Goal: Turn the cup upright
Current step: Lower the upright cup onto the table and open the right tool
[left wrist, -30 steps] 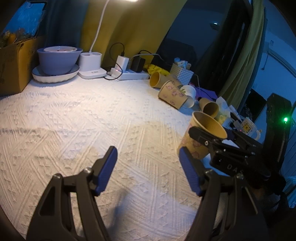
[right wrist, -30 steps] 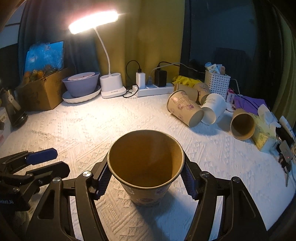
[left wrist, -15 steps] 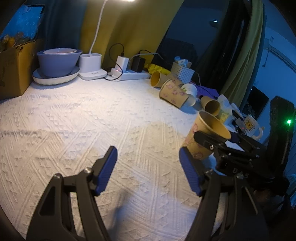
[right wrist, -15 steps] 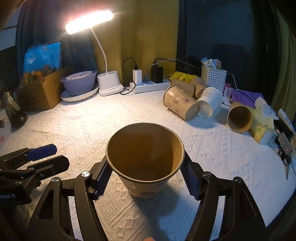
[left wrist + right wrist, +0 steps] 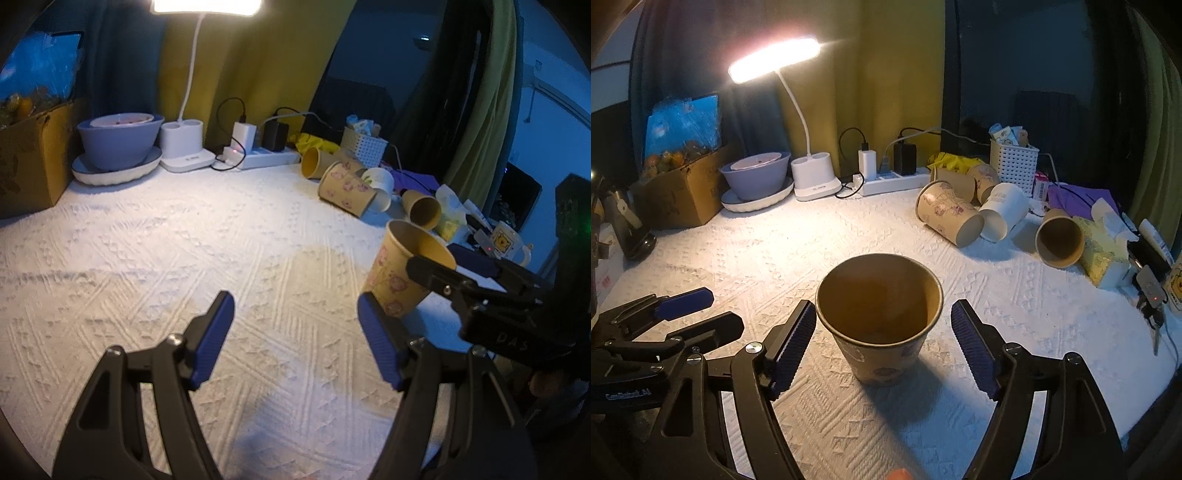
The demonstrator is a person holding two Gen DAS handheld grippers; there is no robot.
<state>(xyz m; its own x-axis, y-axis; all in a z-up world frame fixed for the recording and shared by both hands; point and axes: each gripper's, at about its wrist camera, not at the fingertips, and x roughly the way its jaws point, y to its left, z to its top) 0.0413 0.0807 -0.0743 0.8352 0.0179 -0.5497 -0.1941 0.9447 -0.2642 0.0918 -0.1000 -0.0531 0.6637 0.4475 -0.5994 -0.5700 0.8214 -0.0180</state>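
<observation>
A tan paper cup with pink prints [image 5: 881,317] stands upright on the white textured cloth [image 5: 849,236], mouth up. My right gripper [image 5: 882,334] is open around it; both blue pads stand clear of the cup's sides. The same cup [image 5: 400,275] shows at the right of the left wrist view, with the right gripper's black fingers beside it. My left gripper [image 5: 295,339] is open and empty over the cloth, left of the cup; it also shows in the right wrist view [image 5: 683,314].
Several paper cups [image 5: 951,214] lie on their sides at the back right by a white basket [image 5: 1014,162]. A power strip [image 5: 890,181], lamp base [image 5: 814,181], purple bowl [image 5: 755,175] and cardboard box [image 5: 679,192] line the back. A tissue pack [image 5: 1102,243] and keys sit right.
The right gripper's jaws have opened away from the cup, which now stands free on the cloth. The left gripper has stayed open and shifted slightly.
</observation>
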